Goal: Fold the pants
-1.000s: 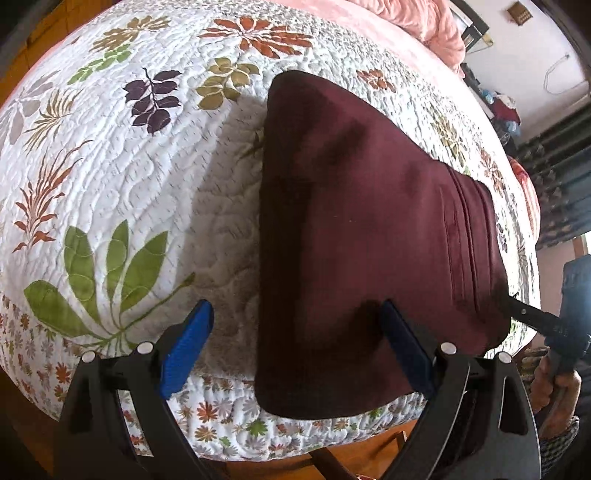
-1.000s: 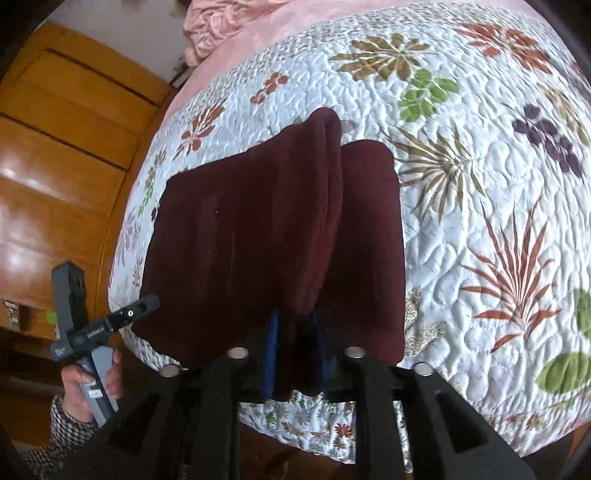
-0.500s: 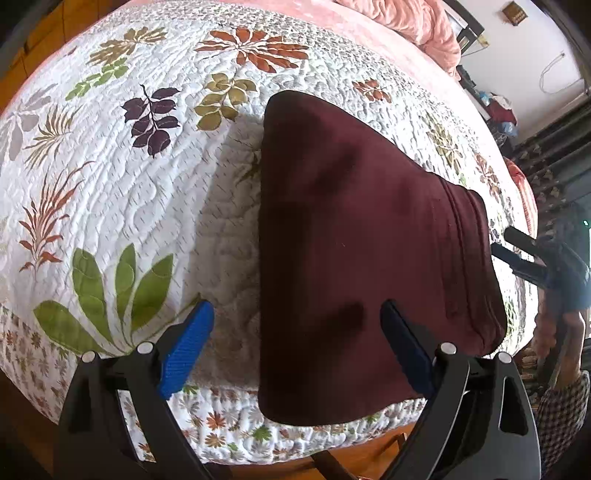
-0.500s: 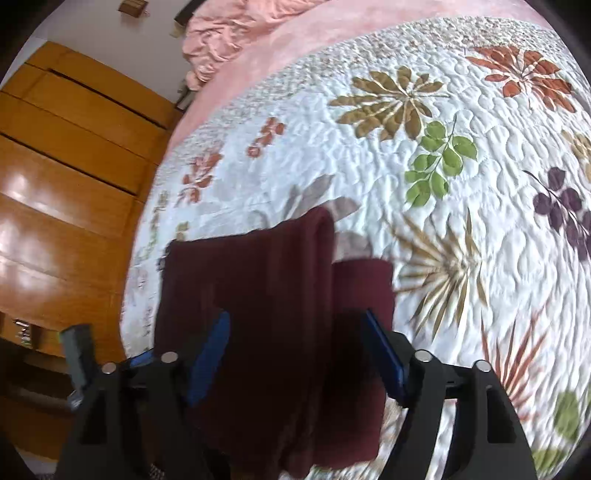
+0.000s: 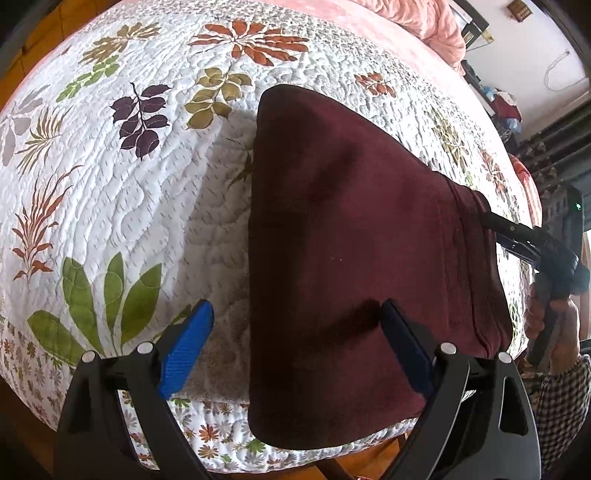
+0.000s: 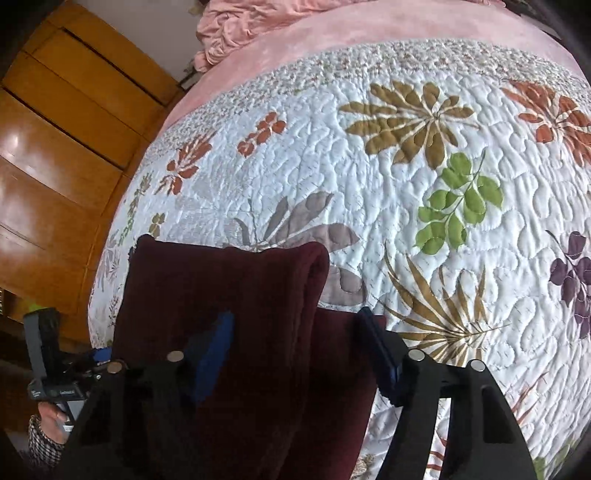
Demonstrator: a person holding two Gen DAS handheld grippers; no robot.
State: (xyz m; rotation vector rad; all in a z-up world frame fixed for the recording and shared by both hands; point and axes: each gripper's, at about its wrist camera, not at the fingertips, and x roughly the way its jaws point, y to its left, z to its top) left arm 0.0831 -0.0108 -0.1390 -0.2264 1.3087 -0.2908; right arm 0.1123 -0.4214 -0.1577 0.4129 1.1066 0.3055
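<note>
I count one pair of pants (image 5: 354,258), maroon, folded into a thick stack and lying at the near edge of the bed (image 5: 110,206), its lower end drooping over the quilt's flowered border. There is one quilt (image 6: 443,184), white with leaf prints, one pink blanket (image 6: 369,44) beyond it, and one bunched pink cover (image 6: 251,22) at the far end. I hold two tools. My left jaws (image 5: 295,354) stand wide and released above the pants' near left edge: one blue pad (image 5: 186,349) hangs over bare quilt, the other over the cloth, neither pressing. My right jaws (image 6: 295,354) are closing, with the raised fold ridge (image 6: 314,273) of the pants between the two pads, yet both pads still stand clear of the cloth and grasp nothing. From the left view my right tool (image 5: 535,251) reaches to the pants' right edge, gripped by my right hand (image 5: 554,325) in a checked sleeve (image 5: 561,398); its tips are hidden behind the cloth. From the right view my left tool (image 6: 55,369) and hand (image 6: 51,421) are partly cut off by the frame's dark rim. Wooden cabinet doors (image 6: 55,147) fill the left side. The lower part of the pants is hidden behind my right tool's own body, and the clutter in the far corner (image 5: 502,103) is too small to make out.
</note>
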